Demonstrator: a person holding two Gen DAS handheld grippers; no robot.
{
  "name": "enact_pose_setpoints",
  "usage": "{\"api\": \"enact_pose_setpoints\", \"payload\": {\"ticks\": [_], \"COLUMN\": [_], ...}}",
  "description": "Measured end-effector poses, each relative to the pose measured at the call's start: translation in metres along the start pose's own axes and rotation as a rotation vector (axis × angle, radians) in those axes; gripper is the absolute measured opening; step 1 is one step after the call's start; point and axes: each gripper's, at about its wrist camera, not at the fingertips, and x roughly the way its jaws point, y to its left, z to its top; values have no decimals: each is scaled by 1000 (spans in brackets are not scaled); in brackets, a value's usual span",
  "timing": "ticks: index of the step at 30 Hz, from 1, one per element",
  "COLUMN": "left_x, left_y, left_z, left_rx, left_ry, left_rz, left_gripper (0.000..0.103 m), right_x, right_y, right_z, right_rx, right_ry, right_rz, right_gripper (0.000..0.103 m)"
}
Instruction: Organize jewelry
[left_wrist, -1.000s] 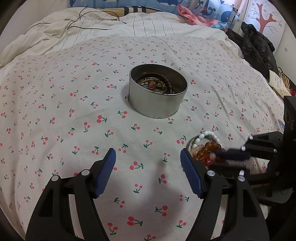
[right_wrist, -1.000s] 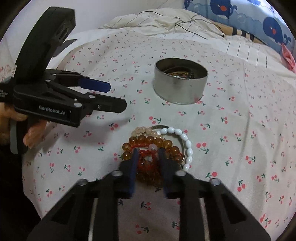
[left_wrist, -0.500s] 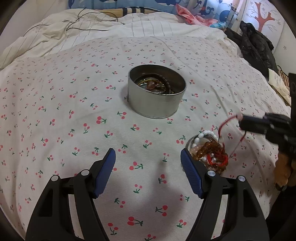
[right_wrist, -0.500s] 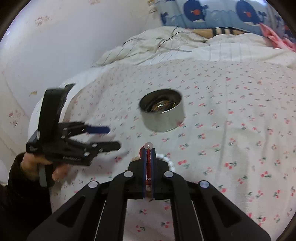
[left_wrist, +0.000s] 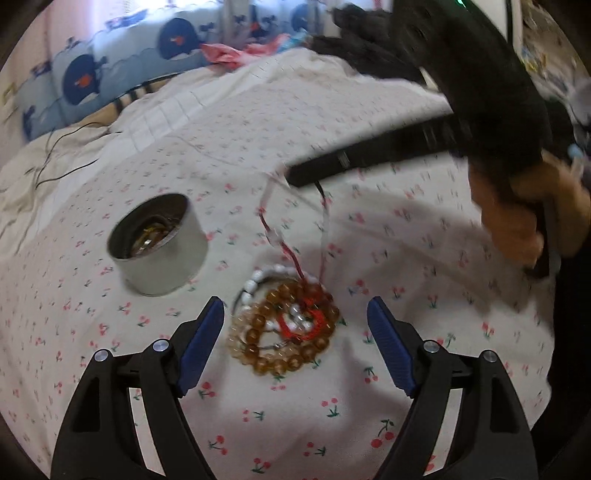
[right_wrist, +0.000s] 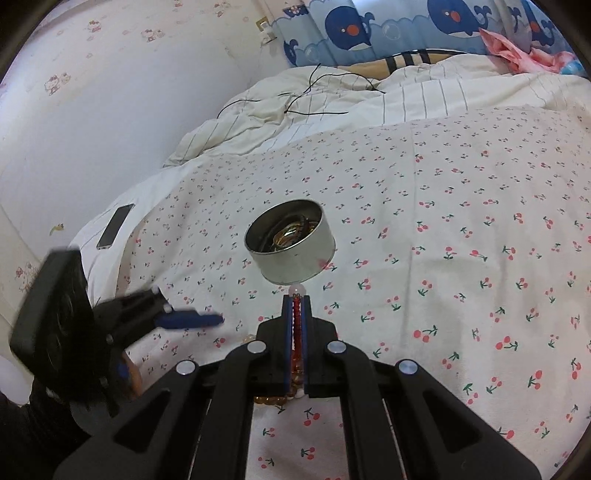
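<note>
We're in a home bedroom: a bed (right_wrist: 461, 177) under a cherry-print sheet (right_wrist: 480, 258), a rumpled striped duvet (right_wrist: 332, 110) behind it, whale-pattern fabric (right_wrist: 388, 29) at the head, cartoon-print wallpaper (right_wrist: 110, 74), and a phone (right_wrist: 115, 226) lying at the bed's edge.

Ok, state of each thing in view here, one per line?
Tin: upright, lidless, jewelry inside.
Red bracelet: pinched, partly lifted, lower end on pile.
Bead pile: heaped on bedspread.
Right gripper: shut on red bracelet.
Left gripper: open, jaws just widened, empty, over pile.
Phone: flat, screen dark.
</note>
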Motion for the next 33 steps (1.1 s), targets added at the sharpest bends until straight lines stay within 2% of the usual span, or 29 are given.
{"api": "enact_pose_setpoints", "payload": {"ticks": [5, 6, 8, 9, 10, 11, 14, 17, 23, 29, 33], "left_x": [4, 4, 11, 13, 17, 21, 24, 19, 7, -20, -33], "left_y": [0, 1, 7, 7, 8, 8, 6, 9, 16, 42, 55], "left_z": [-1, -2, -4, -5, -6, -7, -10, -7, -1, 4, 5], "left_rx": [-41, -50, -76, -78, -73, -64, -52, -73, -116, -228, -281], "left_ry": [14, 13, 40, 54, 75, 100, 112, 87, 32, -81, -135], "left_rz": [-108, -112, -111, -100, -86, -79, -70, -52, -86, -172, -203], "left_gripper": [76, 72, 61, 53, 40, 34, 24, 9, 5, 4, 4], "right_x": [-12, -14, -15, -15, -15, -15, -14, -14, -12, -12, -12], "right_y": [-11, -12, -14, -14, -13, -13, -13, -13, -14, -14, -12], "right_z": [5, 6, 6, 7, 7, 6, 6, 6, 5, 6, 6], "right_rx": [41, 48, 54, 53, 51, 51, 51, 51, 49, 51, 46], "right_ry": [-46, -50, -52, -53, -52, -50, -47, -44, -37, -43, -49], "right_rz": [-10, -10, -8, -9, -8, -7, -10, -8, -9, -10, -6], "right_gripper": [5, 5, 5, 5, 5, 5, 5, 5, 5, 5, 5]}}
